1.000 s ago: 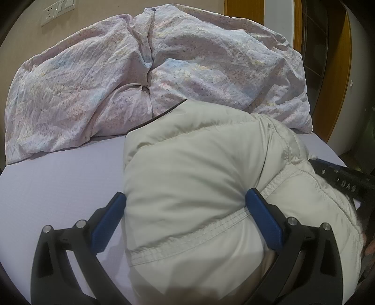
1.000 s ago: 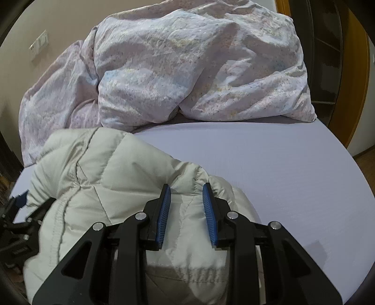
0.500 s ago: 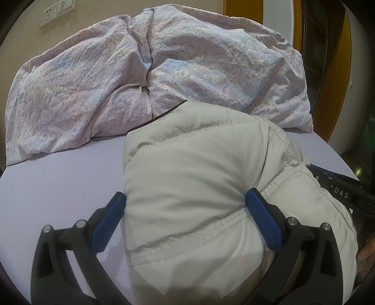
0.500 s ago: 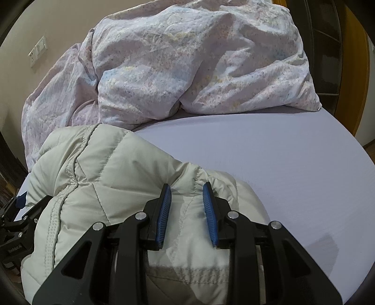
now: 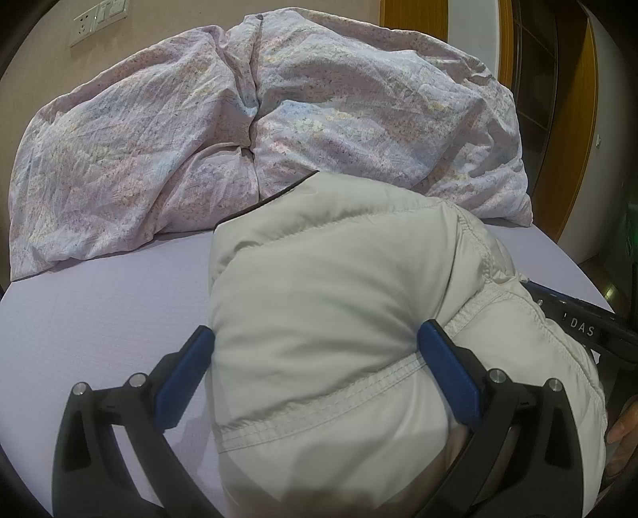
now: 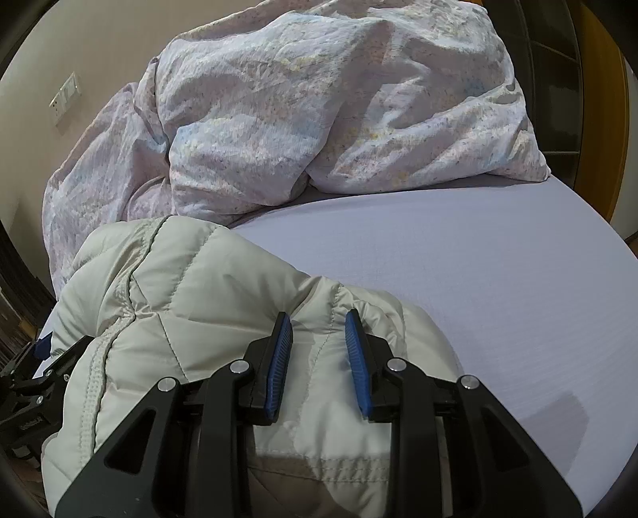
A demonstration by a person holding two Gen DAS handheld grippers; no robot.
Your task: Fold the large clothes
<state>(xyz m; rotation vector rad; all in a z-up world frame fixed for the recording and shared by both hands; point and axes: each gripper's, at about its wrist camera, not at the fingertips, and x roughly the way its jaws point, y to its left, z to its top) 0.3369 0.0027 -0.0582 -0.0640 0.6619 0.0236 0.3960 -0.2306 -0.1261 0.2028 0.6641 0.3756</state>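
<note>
A cream puffy down jacket point(image 5: 331, 303) lies bundled on the lavender bed sheet point(image 5: 91, 318). My left gripper point(image 5: 315, 338) stands wide open with the jacket's thick fold bulging between its blue pads. In the right wrist view the same jacket point(image 6: 191, 295) fills the lower left. My right gripper point(image 6: 319, 338) is narrowly closed, its blue pads pinching a ridge of the jacket's quilted fabric near the hem. The right gripper's black body point(image 5: 582, 322) shows at the jacket's right side in the left wrist view; the left gripper point(image 6: 36, 374) shows at far left.
A crumpled pink floral duvet point(image 5: 255, 119) is piled along the back of the bed, also in the right wrist view point(image 6: 319, 119). Bare sheet point(image 6: 478, 279) stretches right of the jacket. A wooden door frame point(image 5: 574, 119) and wall socket point(image 5: 99, 20) lie beyond.
The right gripper has shifted slightly with the pinched fabric, and the jacket's right side has sunk a little. The left gripper has stayed put.
</note>
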